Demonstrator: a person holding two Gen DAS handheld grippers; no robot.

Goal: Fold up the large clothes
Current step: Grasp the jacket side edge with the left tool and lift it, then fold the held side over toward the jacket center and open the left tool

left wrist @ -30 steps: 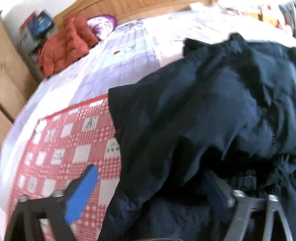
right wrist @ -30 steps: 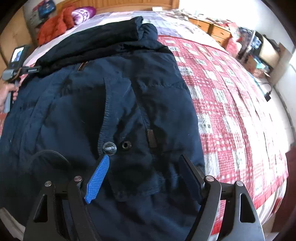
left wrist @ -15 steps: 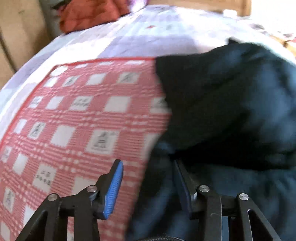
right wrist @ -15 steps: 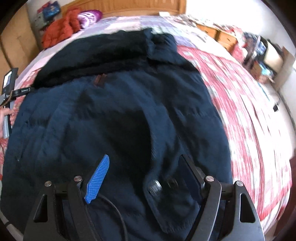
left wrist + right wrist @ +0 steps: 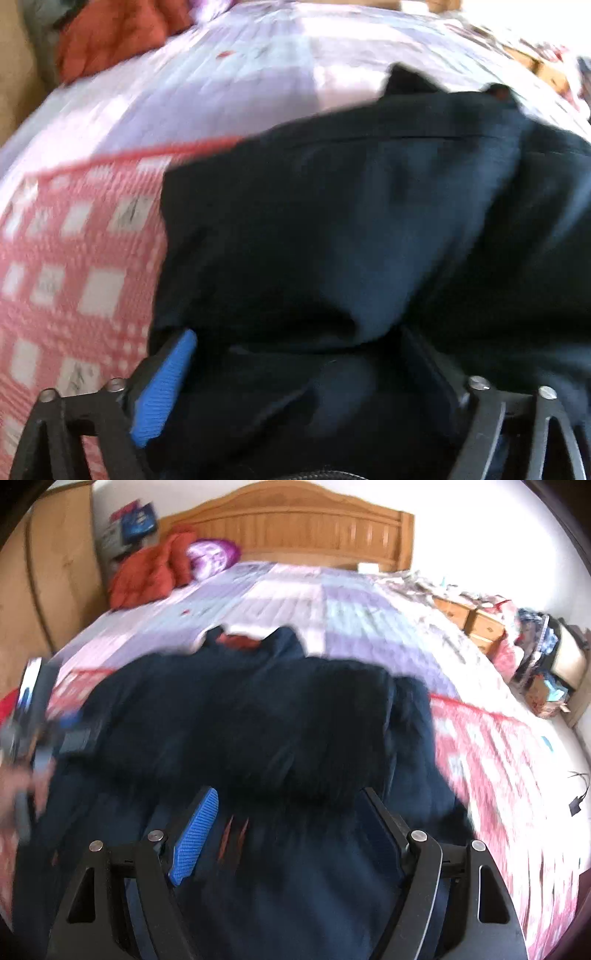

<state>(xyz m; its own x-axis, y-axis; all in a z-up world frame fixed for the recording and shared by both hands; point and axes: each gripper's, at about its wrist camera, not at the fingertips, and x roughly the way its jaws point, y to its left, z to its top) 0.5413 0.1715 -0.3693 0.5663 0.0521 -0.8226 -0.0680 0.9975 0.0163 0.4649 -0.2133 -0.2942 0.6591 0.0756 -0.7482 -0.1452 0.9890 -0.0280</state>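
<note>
A large dark navy coat [image 5: 332, 221] lies spread on the bed. In the right wrist view the coat [image 5: 184, 701] has a black fuzzy hood part [image 5: 325, 731] across its top. My left gripper [image 5: 299, 369] sits low at the coat's left edge. Its jaws are opening wide, a fold of coat lies loosely between them, and the pads are not pressing on it. It also shows, blurred, as the left gripper [image 5: 37, 731] in a hand at the left edge. My right gripper [image 5: 288, 830] hangs open just above the coat's upper body, holding nothing.
The bed has a red-checked cover [image 5: 498, 757] and a lilac quilt [image 5: 295, 602] beyond it. An orange-red garment [image 5: 147, 576] and a purple pillow [image 5: 212, 555] lie by the wooden headboard [image 5: 295, 528]. Cluttered wooden drawers [image 5: 476, 622] stand right, and a wardrobe [image 5: 55, 572] left.
The left gripper narrowed beside the coat's edge, then spread wide again over the fold. The right gripper travelled up the coat from the pocket and button toward the hood.
</note>
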